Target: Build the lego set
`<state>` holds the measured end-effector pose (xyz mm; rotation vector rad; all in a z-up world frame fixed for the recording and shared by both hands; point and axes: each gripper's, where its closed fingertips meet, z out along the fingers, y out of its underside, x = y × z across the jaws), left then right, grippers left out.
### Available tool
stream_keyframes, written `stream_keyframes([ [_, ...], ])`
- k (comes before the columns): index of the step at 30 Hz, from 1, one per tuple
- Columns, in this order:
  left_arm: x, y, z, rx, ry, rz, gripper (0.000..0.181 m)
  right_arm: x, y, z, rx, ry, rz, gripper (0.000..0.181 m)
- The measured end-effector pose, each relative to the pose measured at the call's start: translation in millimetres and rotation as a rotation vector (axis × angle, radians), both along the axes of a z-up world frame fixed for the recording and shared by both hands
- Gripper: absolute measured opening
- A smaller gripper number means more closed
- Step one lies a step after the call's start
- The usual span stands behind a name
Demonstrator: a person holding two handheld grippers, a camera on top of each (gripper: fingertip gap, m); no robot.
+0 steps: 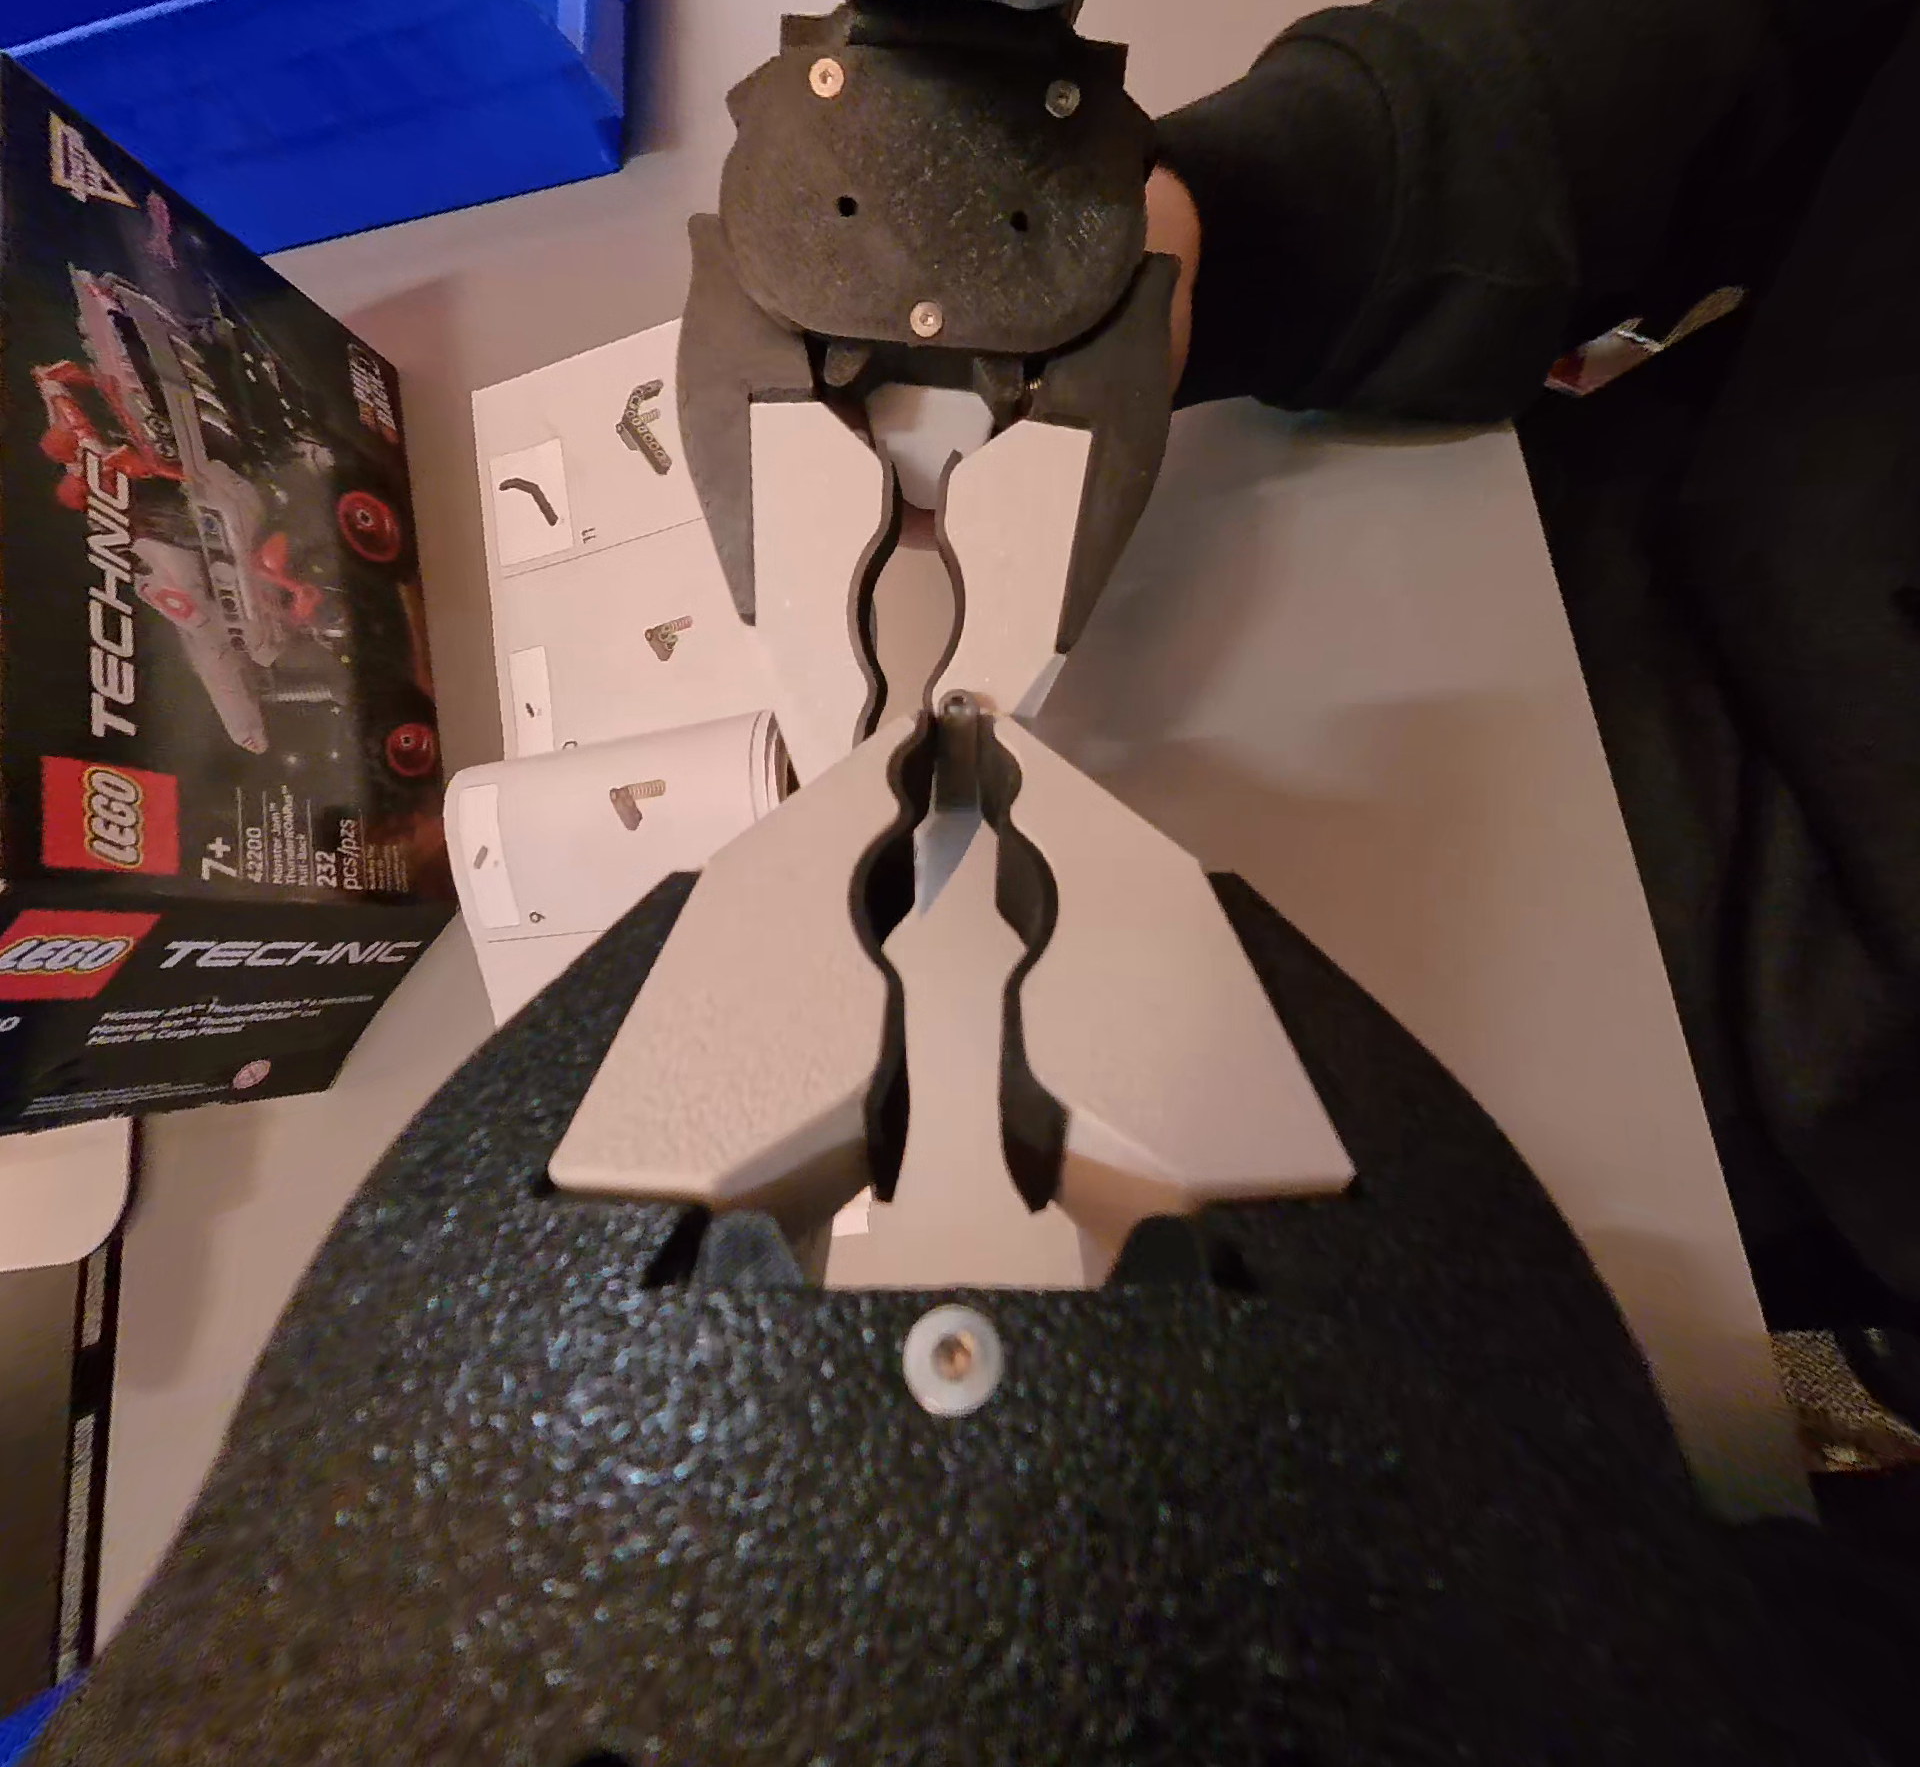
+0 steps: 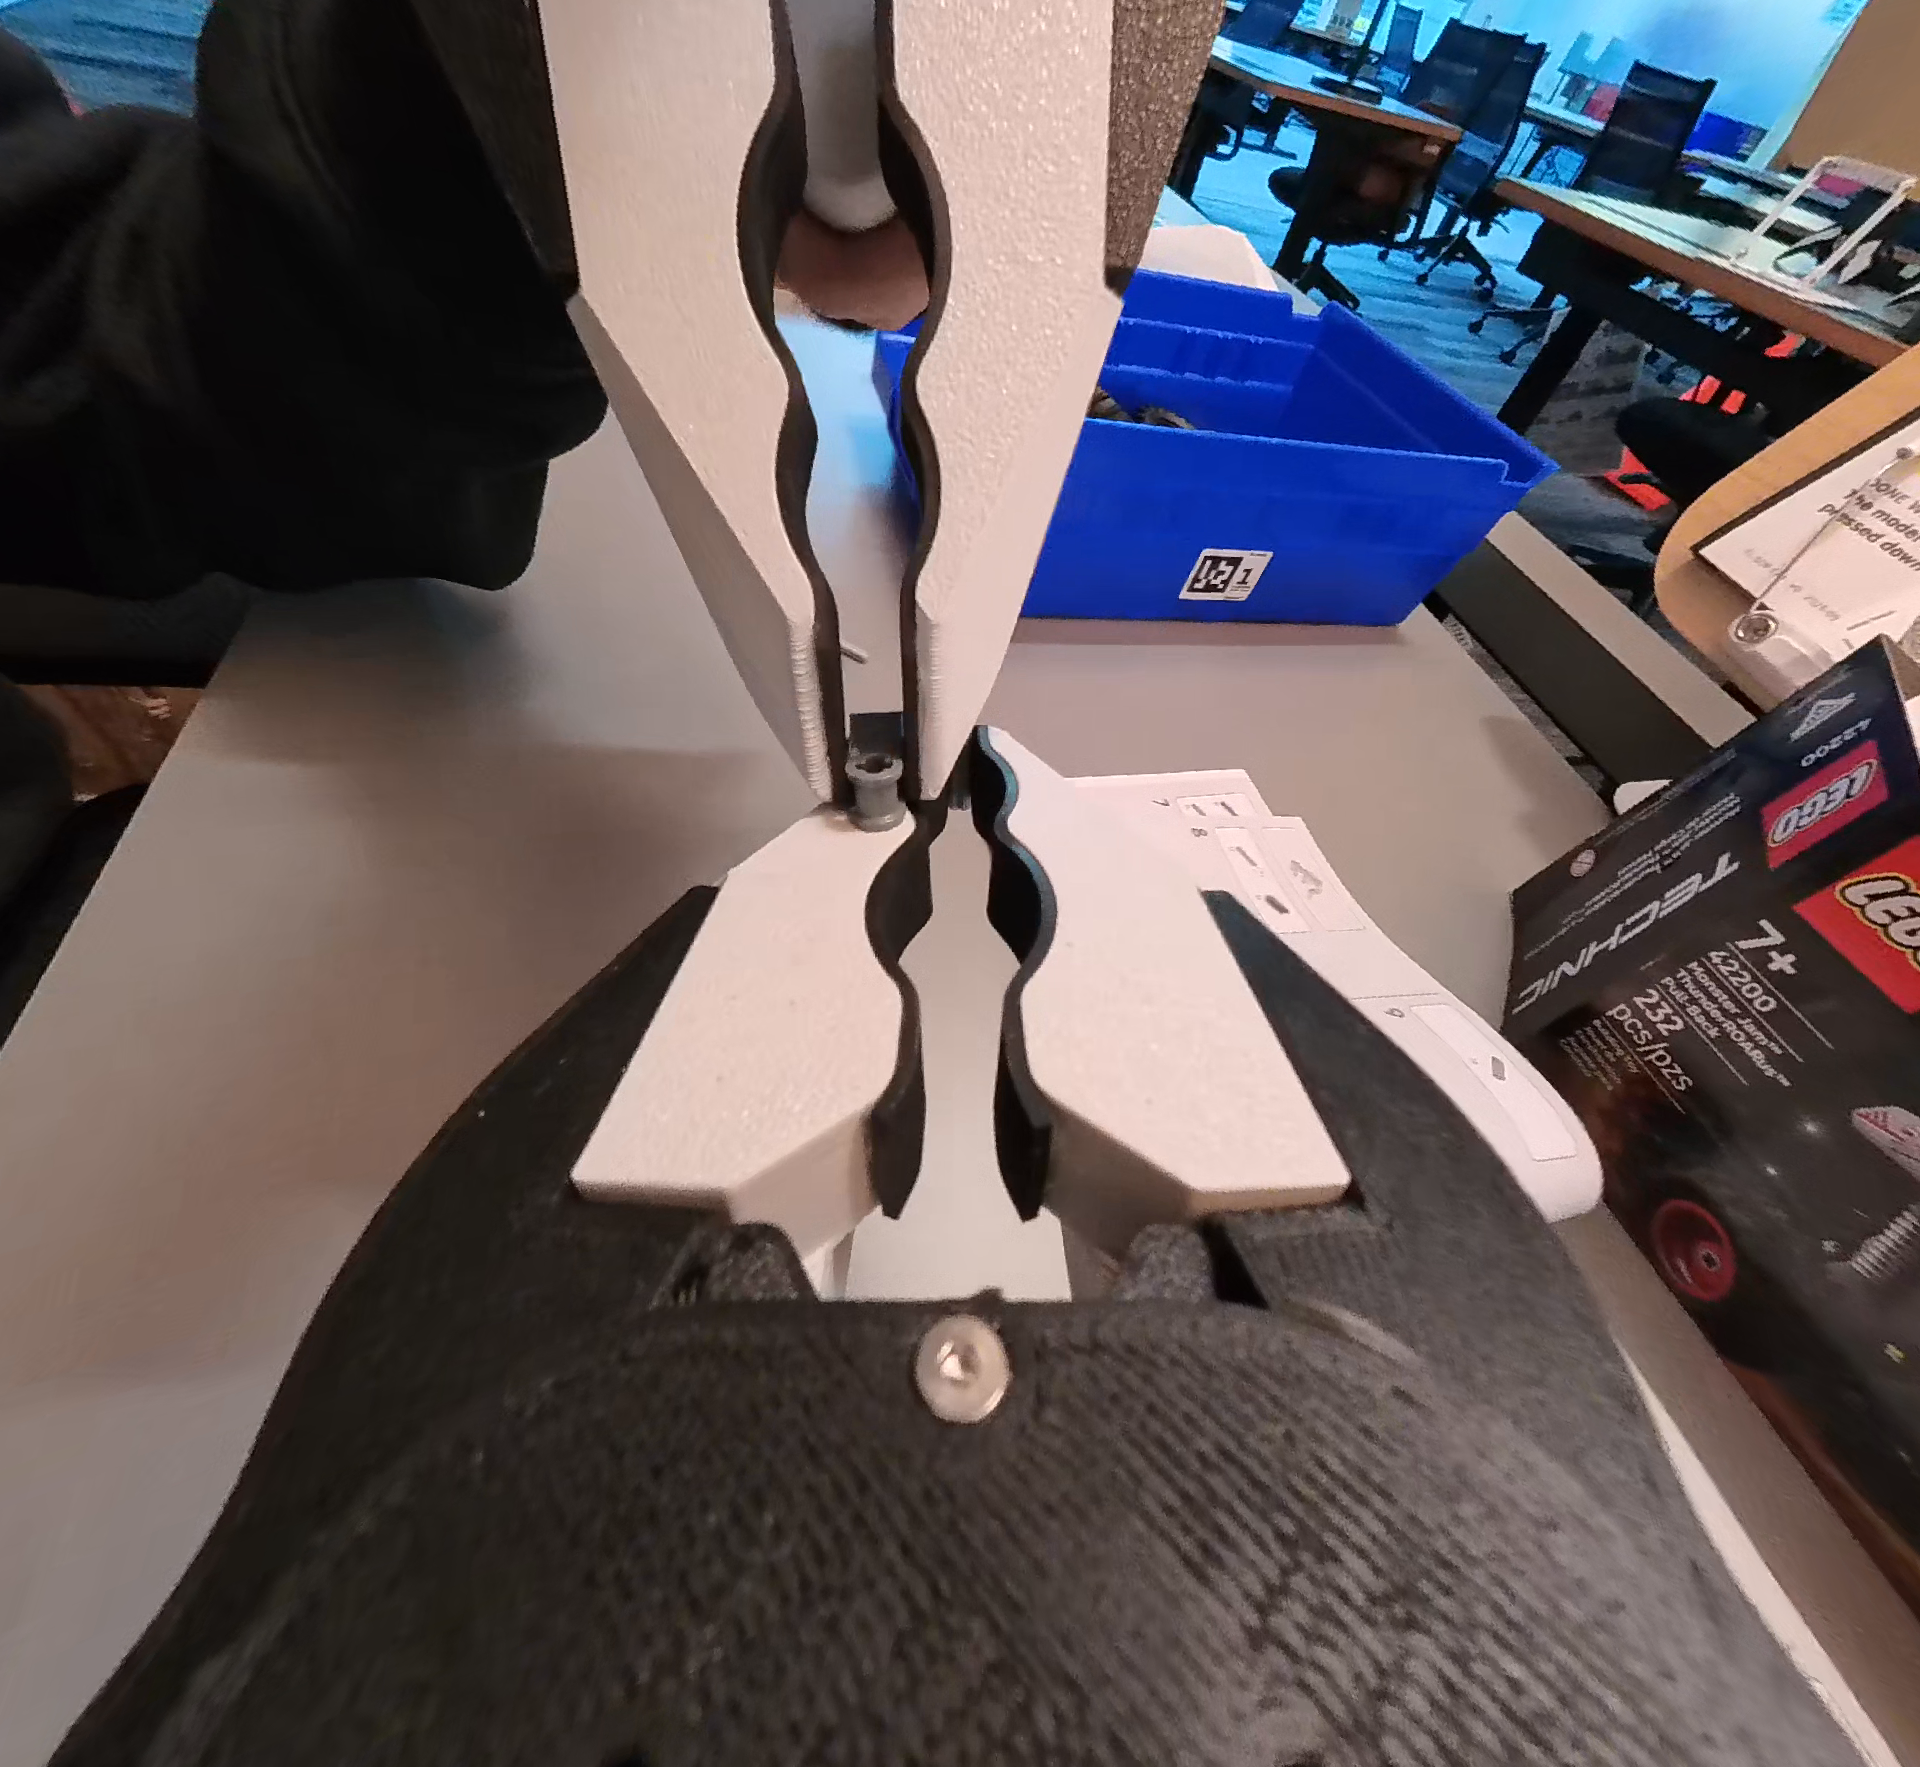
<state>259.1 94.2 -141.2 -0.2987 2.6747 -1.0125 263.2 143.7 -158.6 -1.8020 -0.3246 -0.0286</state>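
The two grippers meet tip to tip above a pale grey table (image 1: 1299, 782). In the left wrist view, the left gripper (image 1: 954, 730) has its fingers drawn together at the tips on a small dark grey lego pin (image 1: 956, 741), whose round end faces the camera. Opposite it, the right gripper (image 1: 914, 668) comes down from the top of the picture, its tips nearly closed, and a black sleeve (image 1: 1455, 190) reaches in from the right behind it.

The right wrist view shows what the other hides: the pin (image 2: 871, 787) stands out sideways with a flanged head, pinched between the tips of the left gripper (image 2: 871, 772), which hangs down from above. The right gripper (image 2: 940, 787) is clamped at the tips too, and a thin dark sliver shows there, possibly a second small piece, though the fingers cover too much of it to tell what it is.

Only this view takes in the room beyond, with desks and dark chairs (image 2: 1652, 128), and the inside of the blue bin (image 2: 1299, 491), where a few dark pieces lie. A tagged sticker sits on the bin's front wall.

In the left wrist view the bin (image 1: 312, 34) is only a blue corner at top left. Below it stands the lego box (image 1: 208, 574), and the open instruction booklet (image 1: 613, 678) lies between box and grippers, partly covered by the left gripper's fingers. In the right wrist view the box (image 2: 1745, 990) stands at the right edge and the booklet (image 2: 1351, 938) curls beside it.
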Motion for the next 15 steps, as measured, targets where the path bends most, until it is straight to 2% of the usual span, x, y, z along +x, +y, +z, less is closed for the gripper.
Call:
stream_keyframes([
  [8,-4.9,-2.5,7.0,-0.092,0.039,-0.047,0.005,-5.7,-1.7,8.3,0.044,0.068,0.045,0.001],
  [15,-6.6,-1.7,4.0,-0.085,0.036,-0.072,0.005,-9.5,-1.7,5.7,0.026,0.107,0.072,0.001],
])
